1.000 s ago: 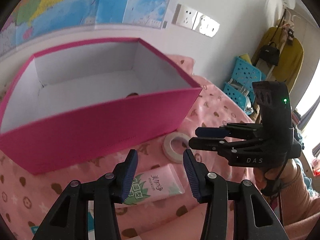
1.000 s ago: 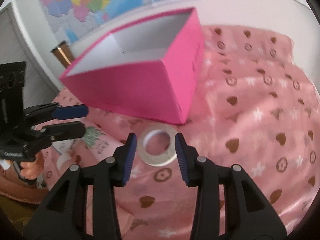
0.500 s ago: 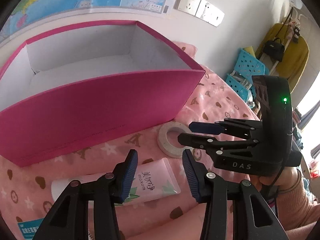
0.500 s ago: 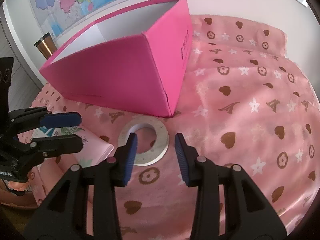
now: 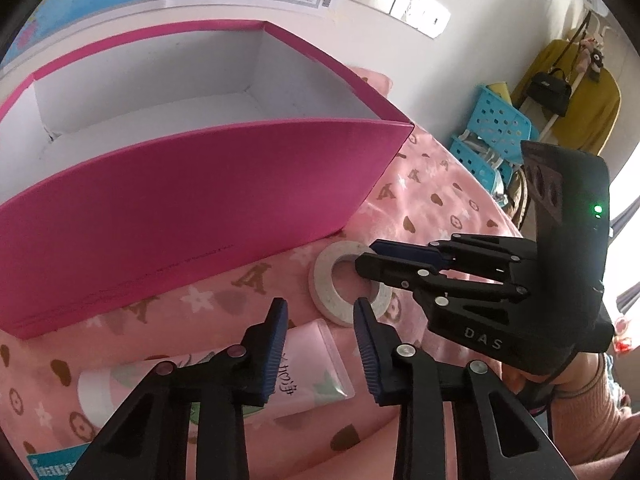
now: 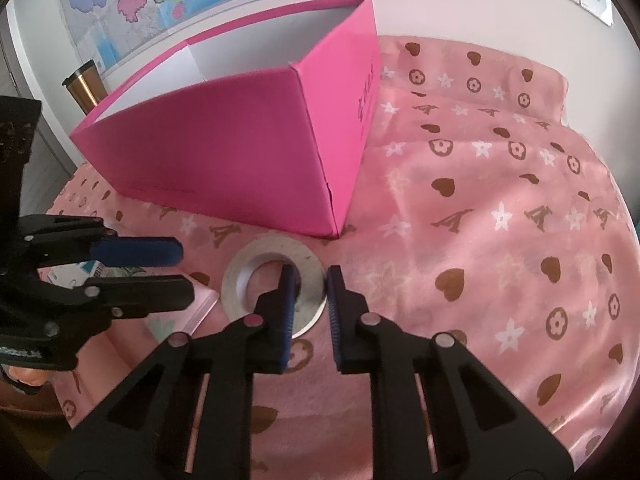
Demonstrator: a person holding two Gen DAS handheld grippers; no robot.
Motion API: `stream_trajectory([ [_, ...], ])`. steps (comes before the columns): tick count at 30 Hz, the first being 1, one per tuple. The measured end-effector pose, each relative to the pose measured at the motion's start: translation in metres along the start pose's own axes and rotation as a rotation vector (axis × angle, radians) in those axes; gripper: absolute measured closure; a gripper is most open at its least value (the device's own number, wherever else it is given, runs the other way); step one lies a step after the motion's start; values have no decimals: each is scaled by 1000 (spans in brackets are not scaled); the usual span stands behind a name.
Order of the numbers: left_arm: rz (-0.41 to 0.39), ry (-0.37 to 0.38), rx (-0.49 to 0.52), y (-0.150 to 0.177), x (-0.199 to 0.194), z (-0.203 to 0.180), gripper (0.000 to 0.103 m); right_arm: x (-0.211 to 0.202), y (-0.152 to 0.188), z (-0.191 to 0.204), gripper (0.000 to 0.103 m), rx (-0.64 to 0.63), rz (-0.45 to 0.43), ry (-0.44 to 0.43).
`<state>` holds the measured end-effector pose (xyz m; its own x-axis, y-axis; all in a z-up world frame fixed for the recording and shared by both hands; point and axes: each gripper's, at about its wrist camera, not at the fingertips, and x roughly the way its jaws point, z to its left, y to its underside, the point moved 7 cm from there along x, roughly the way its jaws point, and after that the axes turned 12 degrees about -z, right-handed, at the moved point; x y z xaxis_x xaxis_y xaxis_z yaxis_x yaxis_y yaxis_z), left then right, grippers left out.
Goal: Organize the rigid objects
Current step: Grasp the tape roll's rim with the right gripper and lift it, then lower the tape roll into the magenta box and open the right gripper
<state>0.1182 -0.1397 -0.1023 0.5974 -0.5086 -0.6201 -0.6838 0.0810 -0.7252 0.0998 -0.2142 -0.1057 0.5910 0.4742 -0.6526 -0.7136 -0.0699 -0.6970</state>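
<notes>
A white tape roll (image 6: 240, 292) lies flat on the pink patterned cloth, just in front of the open pink box (image 6: 220, 152). My right gripper (image 6: 311, 276) has one finger in the roll's hole and the other outside. Its jaws are closing and press on the roll's right wall. In the left wrist view the same gripper (image 5: 366, 255) pinches the far side of the tape roll (image 5: 324, 292). A pink hand-cream tube (image 5: 316, 360) lies in front of the box (image 5: 180, 200). My left gripper (image 5: 320, 308) hovers over the tube's flat end, its jaws closing without gripping it.
A teal-and-white carton (image 5: 52, 468) lies on the cloth at the near left. A metal cup (image 6: 84, 88) stands behind the box's left end. Blue baskets (image 5: 496, 132) and a hanging yellow coat (image 5: 580, 108) are off to the right. A person's hand (image 5: 580, 380) holds the right gripper.
Both grippers have sunk toward the cloth and their jaws have narrowed. The right one's left finger has gone into the tape roll's hole. The left one now sits over the tube's flat end.
</notes>
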Motion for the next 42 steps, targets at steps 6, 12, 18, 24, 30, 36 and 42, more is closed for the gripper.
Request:
stream_trajectory([
  [6, 30, 45, -12, 2, 9, -6, 77, -7, -3, 4, 86, 8, -26, -6],
  [12, 39, 61, -13, 4, 11, -10, 80, -13, -6, 7, 86, 17, -47, -12],
  [18, 9, 65, -3, -3, 1, -15, 80, -22, -13, 11, 86, 14, -76, -12],
  [24, -53, 59, 24, -15, -22, -19, 80, -40, -31, 22, 86, -8, -131, -20],
  [30, -107, 52, 42, -29, -45, -20, 80, -55, -52, 32, 86, -47, -186, -29],
  [36, -147, 36, 50, -42, -60, -14, 80, -59, -70, 40, 86, -73, -216, -46],
  [42, -177, 11, 55, -58, -67, -8, 80, -60, -92, 50, 86, -124, -249, -47],
])
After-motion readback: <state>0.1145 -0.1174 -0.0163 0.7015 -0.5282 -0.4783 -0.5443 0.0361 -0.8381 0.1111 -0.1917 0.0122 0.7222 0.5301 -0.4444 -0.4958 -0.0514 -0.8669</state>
